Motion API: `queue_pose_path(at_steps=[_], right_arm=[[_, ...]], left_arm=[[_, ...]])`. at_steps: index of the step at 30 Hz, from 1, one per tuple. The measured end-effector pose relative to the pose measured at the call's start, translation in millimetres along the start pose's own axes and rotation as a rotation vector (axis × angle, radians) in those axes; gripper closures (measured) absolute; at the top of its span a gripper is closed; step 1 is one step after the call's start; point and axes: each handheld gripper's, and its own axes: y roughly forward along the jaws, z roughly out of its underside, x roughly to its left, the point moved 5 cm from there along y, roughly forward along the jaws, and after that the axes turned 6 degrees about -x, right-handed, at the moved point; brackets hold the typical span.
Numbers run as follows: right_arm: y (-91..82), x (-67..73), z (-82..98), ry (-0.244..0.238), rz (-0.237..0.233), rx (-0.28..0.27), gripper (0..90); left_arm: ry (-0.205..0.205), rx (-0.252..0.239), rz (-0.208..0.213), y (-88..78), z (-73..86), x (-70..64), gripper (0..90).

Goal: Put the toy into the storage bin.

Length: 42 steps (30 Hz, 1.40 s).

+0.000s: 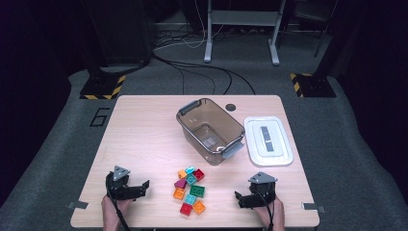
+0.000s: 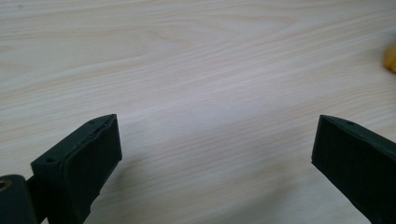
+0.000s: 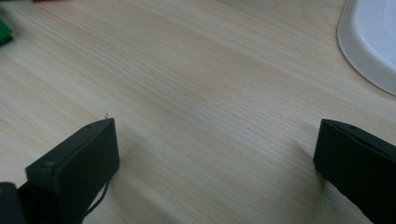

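The left gripper (image 1: 139, 186) rests on the desk (image 1: 144, 130), jaws wide apart on nothing. The toy bricks (image 1: 190, 190) lie between the grippers; one yellow brick (image 2: 390, 57) is cut off. The right gripper (image 1: 239, 197), jaws likewise apart, sees the white lid (image 3: 369, 42) cropped.

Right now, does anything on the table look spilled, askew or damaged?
Nothing stands out. The clear bin sits upright at an angle to the table's edge, its white lid flat beside it, and the toy bricks lie in a loose cluster in front.
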Motion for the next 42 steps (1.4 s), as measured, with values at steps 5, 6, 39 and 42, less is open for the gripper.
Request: queue_pose_path(at_steps=[5, 6, 39, 42], right_arm=[[0.1, 0.1, -0.1, 0.001, -0.001, -0.001, 0.0], [0.0, 0.1, 0.0, 0.001, 0.0, -0.001, 0.0], [-0.3, -0.8, 0.1, 0.017, 0.013, -0.003, 0.2], [-0.4, -0.6, 0.1, 0.018, 0.013, -0.003, 0.2]], left_arm=[[0.01, -0.011, 0.072, -0.3, -5.4, -18.9, 0.1], [0.008, -0.013, 0.09, -0.5, -5.8, -22.9, 0.1], [0.107, 0.007, 0.273, 15.1, -3.4, -110.8, 14.1], [0.112, 0.008, 0.272, 14.6, -0.7, -112.7, 18.4]])
